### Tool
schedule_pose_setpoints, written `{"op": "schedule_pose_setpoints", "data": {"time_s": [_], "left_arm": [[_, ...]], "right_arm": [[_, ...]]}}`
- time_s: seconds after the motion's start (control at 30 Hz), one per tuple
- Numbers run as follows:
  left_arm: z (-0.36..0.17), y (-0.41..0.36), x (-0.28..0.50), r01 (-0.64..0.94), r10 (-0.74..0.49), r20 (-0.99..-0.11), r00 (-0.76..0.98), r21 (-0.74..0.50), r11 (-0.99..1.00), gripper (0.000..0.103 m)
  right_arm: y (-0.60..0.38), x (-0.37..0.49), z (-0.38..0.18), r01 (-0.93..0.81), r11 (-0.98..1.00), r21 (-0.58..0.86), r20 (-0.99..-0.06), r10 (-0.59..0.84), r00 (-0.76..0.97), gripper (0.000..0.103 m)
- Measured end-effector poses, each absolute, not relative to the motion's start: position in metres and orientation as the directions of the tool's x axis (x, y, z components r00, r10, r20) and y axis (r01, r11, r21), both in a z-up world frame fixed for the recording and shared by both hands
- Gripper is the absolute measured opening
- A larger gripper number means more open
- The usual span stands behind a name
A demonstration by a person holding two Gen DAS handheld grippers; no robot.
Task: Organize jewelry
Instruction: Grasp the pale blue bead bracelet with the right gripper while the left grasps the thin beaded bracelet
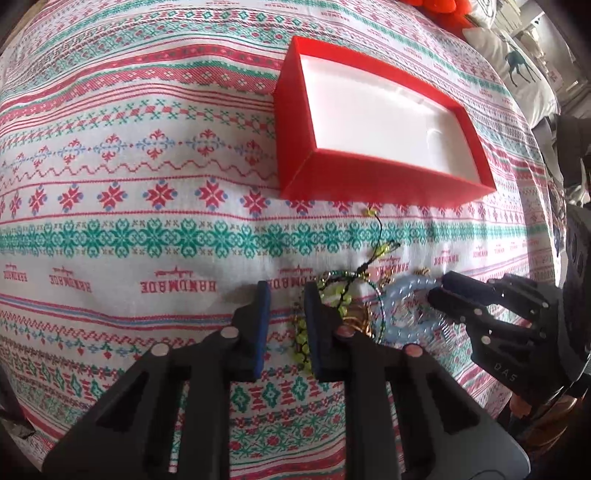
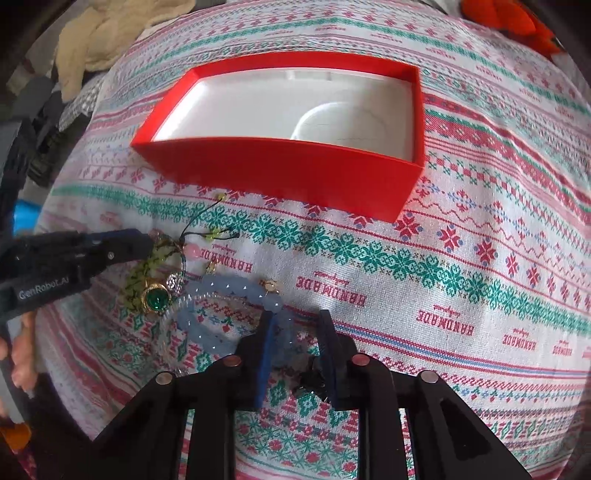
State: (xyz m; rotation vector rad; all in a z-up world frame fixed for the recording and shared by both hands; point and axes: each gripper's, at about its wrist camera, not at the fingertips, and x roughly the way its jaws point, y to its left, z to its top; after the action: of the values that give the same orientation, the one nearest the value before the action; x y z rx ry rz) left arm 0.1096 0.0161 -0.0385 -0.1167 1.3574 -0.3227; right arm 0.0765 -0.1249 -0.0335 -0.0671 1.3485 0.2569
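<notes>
A red box (image 1: 369,181) with an empty white inside lies open on the patterned cloth; it also shows in the right wrist view (image 2: 288,177). A heap of jewelry lies in front of it: a pale blue bead bracelet (image 2: 236,291), a green bead bracelet on black cord (image 2: 147,264), a gold ring with a green stone (image 2: 155,297). My left gripper (image 1: 286,295) is open, its right finger touching the green beads (image 1: 340,299). My right gripper (image 2: 297,321) is open, its jaws straddling the blue bracelet's right side (image 1: 406,291).
The patterned tablecloth (image 1: 147,184) covers the whole surface. An orange soft object (image 2: 517,22) and cushions (image 1: 517,62) lie at the far edge. A beige cloth (image 2: 110,33) lies at the far left in the right wrist view.
</notes>
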Motion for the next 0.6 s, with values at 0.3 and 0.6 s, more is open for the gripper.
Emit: {"op": "schedule_pose_setpoints", "data": {"time_s": [0.3, 0.6], "left_arm": [[-0.043, 0.002, 0.101, 0.233, -0.256, -0.949, 0.184, -0.211, 0.949, 0.007], [-0.019, 0.012, 0.079, 0.220, -0.289, -0.926, 0.244, -0.237, 0.946, 0.004]], "right_arm": [[-0.098, 0.071, -0.035, -0.262, 0.965, 0.033, -0.968, 0.096, 0.231, 0.012], [-0.107, 0.064, -0.008, -0.241, 0.965, 0.106, -0.944, 0.173, 0.280, 0.012]]}}
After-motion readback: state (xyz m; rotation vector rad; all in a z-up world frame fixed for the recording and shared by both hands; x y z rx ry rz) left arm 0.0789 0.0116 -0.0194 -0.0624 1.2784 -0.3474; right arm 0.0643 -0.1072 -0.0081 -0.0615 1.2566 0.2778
